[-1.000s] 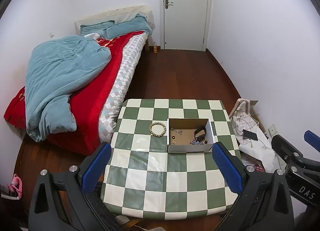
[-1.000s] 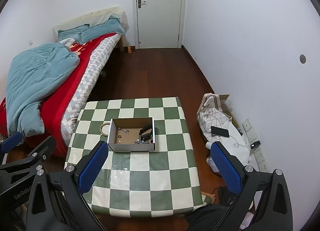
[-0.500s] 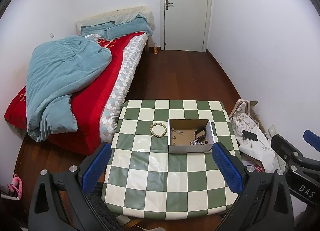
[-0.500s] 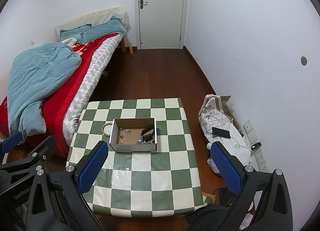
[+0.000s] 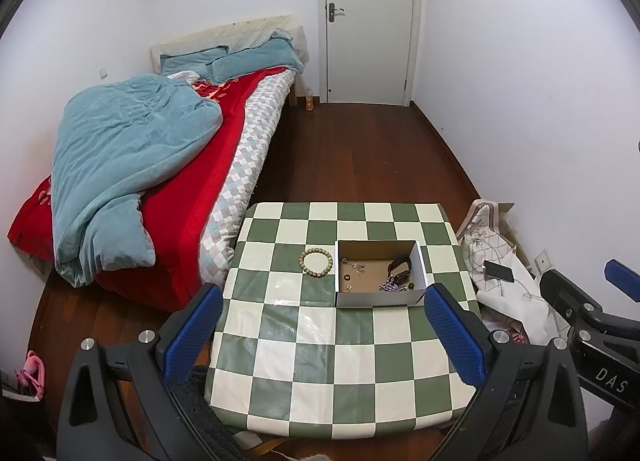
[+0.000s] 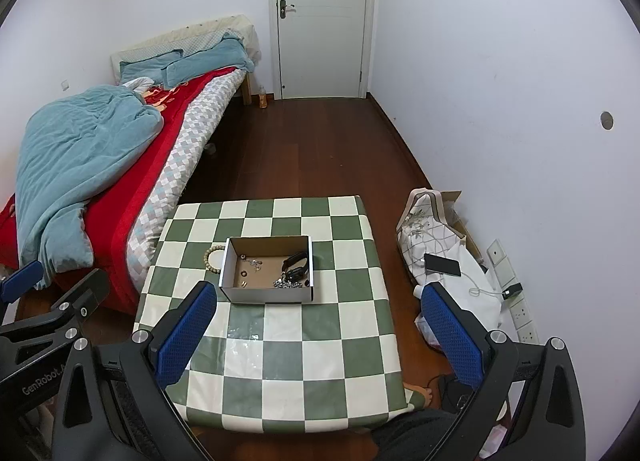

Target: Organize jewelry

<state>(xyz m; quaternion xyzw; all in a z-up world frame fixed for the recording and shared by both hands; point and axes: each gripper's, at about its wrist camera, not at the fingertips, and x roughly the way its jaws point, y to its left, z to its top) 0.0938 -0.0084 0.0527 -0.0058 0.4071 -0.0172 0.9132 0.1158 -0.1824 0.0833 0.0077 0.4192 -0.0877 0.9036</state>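
Note:
A small open cardboard box (image 5: 379, 297) stands on the green-and-white checked table (image 5: 320, 357); it also shows in the right wrist view (image 6: 266, 295). Inside lie a dark watch (image 5: 400, 264), a silver chain (image 5: 394, 286) and small rings. A wooden bead bracelet (image 5: 316, 262) lies on the table just left of the box, partly hidden behind the box wall in the right wrist view (image 6: 213, 257). My left gripper (image 5: 320, 335) is open and empty, high above the table's near half. My right gripper (image 6: 320, 333) is open and empty, likewise held high.
A bed (image 5: 168, 165) with a red cover and blue duvet stands left of the table. A patterned bag (image 6: 430, 233), a phone (image 6: 442, 264) and a white bag lie on the floor to the right, by wall sockets. A closed door (image 5: 368, 21) is at the far end.
Both views have shifted slightly; the table and box sit a little lower and nearer. Both grippers stay open and empty. Nothing on the table has moved.

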